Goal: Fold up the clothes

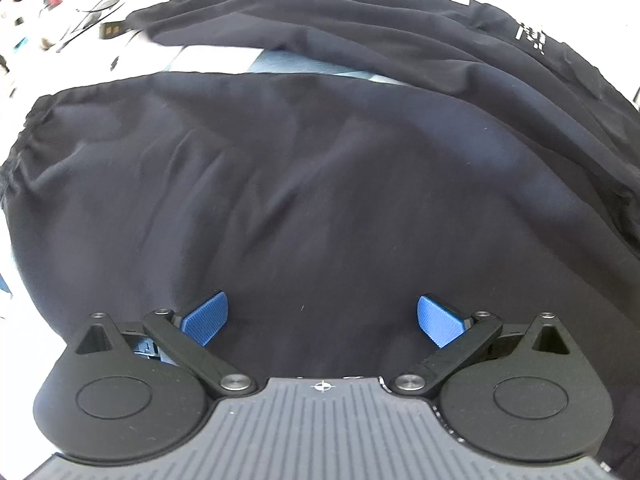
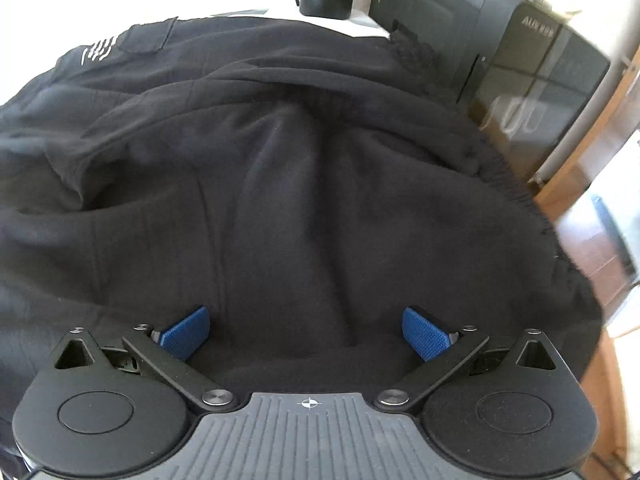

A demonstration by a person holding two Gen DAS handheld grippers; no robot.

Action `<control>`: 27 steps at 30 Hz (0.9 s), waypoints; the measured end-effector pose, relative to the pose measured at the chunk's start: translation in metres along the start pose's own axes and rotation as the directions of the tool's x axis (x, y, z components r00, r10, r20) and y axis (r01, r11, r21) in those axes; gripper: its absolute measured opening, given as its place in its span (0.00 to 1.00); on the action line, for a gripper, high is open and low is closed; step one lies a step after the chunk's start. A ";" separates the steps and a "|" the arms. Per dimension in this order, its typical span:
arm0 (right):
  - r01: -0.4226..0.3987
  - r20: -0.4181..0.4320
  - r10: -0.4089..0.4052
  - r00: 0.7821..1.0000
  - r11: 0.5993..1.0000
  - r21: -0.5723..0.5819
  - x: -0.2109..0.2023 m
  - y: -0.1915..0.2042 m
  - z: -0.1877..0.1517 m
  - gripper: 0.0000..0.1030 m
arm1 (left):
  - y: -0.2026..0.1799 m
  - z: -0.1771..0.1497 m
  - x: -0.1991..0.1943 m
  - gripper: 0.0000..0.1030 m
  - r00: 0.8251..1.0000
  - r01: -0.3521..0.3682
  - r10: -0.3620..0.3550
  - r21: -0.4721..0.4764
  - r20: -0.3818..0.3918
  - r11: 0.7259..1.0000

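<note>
The dark sweatpants (image 1: pixel 320 184) are big and spread wide over the white counter (image 1: pixel 208 60). They look thick, soft and floppy, so they will bend and sag when lifted, and they are not likely to break or slip. One leg lies flat across the near part of the counter. The other leg (image 1: pixel 360 32) runs along the far edge, with a small white logo (image 1: pixel 530 36) on it. In the right wrist view the bumpy stretchy waistband (image 2: pixel 500 172) hangs near the counter's right edge. That thick band, or a leg end, looks like a good place to pinch.

The left hand-held gripper (image 1: pixel 322 318) points down just above the flat leg, with its jaws wide apart and holding nothing. The right hand-held gripper (image 2: pixel 306 330) is also spread apart and empty, over the cloth near the waistband.
</note>
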State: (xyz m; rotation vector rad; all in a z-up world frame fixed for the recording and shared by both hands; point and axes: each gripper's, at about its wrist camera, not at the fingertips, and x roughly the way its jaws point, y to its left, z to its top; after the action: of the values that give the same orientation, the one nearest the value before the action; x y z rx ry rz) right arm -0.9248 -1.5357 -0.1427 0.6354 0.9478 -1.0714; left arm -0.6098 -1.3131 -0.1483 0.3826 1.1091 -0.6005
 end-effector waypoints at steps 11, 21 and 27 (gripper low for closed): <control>-0.017 0.142 0.013 0.990 0.999 0.030 0.010 -0.001 -0.001 0.99 | 0.004 -0.007 0.000 1.00 1.000 -0.003 0.003 -0.003 0.014 1.000; 0.006 0.167 -0.016 0.986 0.998 0.058 0.015 -0.001 0.002 0.99 | 0.003 -0.004 0.001 1.00 1.000 -0.013 0.013 -0.018 -0.007 1.000; 0.014 0.158 -0.025 0.987 0.997 0.074 0.014 0.000 0.001 0.99 | 0.002 -0.001 0.002 1.00 1.000 -0.011 0.011 -0.007 -0.024 1.000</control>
State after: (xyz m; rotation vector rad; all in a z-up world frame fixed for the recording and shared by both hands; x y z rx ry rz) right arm -0.9226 -1.5426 -0.1548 0.5916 0.7808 -1.1608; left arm -0.6087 -1.3110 -0.1502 0.3899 1.1315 -0.5833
